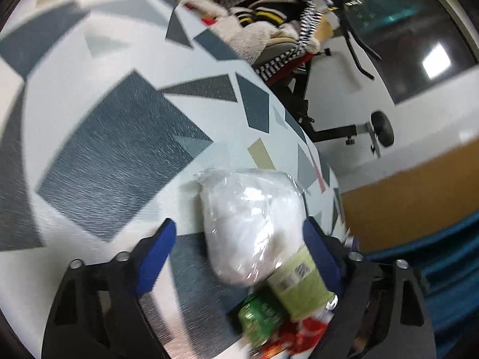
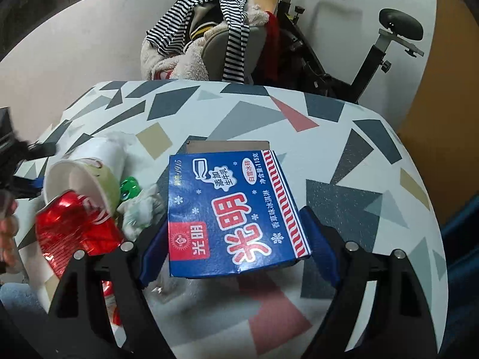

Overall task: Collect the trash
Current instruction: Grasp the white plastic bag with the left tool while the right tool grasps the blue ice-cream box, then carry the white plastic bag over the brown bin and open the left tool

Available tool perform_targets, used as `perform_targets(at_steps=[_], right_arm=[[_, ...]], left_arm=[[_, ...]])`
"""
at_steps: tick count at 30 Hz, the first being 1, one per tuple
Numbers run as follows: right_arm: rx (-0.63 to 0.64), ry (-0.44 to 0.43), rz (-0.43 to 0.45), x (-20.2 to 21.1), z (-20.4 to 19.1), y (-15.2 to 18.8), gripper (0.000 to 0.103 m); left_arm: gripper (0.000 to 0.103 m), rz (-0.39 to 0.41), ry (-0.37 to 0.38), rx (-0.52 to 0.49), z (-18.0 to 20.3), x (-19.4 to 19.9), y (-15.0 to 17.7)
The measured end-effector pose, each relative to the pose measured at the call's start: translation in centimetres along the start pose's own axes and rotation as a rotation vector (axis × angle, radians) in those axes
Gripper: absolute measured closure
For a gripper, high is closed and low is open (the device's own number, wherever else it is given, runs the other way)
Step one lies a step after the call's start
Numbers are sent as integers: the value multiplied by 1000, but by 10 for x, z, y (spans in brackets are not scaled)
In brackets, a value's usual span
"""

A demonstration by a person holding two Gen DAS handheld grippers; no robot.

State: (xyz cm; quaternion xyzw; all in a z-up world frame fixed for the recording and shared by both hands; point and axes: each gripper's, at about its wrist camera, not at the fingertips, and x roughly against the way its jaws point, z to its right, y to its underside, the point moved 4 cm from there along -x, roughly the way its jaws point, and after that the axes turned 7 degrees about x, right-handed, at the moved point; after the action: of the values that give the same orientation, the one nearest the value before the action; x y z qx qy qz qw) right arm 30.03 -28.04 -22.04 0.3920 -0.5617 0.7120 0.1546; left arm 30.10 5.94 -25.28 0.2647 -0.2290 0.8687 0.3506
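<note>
In the left wrist view, a white crumpled plastic bag (image 1: 250, 227) lies on the patterned table between the open fingers of my left gripper (image 1: 239, 233), closer to the right finger. Below it lie a pale green paper cup (image 1: 302, 287), a green wrapper (image 1: 260, 314) and red trash (image 1: 299, 338). In the right wrist view, my right gripper (image 2: 236, 227) stands around a blue ice-cream box (image 2: 230, 212), with both fingers at its sides. Left of it lie the paper cup (image 2: 86, 176), a crushed red can (image 2: 74, 227), the green wrapper (image 2: 130, 188) and a white tissue (image 2: 140, 212).
The round table (image 2: 344, 155) has a grey, red and beige triangle pattern. Behind it stands a chair heaped with striped and fleece clothes (image 2: 206, 39) and an exercise bike (image 2: 374, 45). The table edge drops off at the right (image 1: 335, 185).
</note>
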Motion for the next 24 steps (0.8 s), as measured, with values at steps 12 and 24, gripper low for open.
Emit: perform_targets(at_steps=[12,24], right_arm=[[-36,-2,19,23,-5,16,22],[-40,-8,34,53,-25,16,22]], left_arm=[[59,43,-53,-74,18,-14,-11],[59,260,-192,-370,60,88,-27]])
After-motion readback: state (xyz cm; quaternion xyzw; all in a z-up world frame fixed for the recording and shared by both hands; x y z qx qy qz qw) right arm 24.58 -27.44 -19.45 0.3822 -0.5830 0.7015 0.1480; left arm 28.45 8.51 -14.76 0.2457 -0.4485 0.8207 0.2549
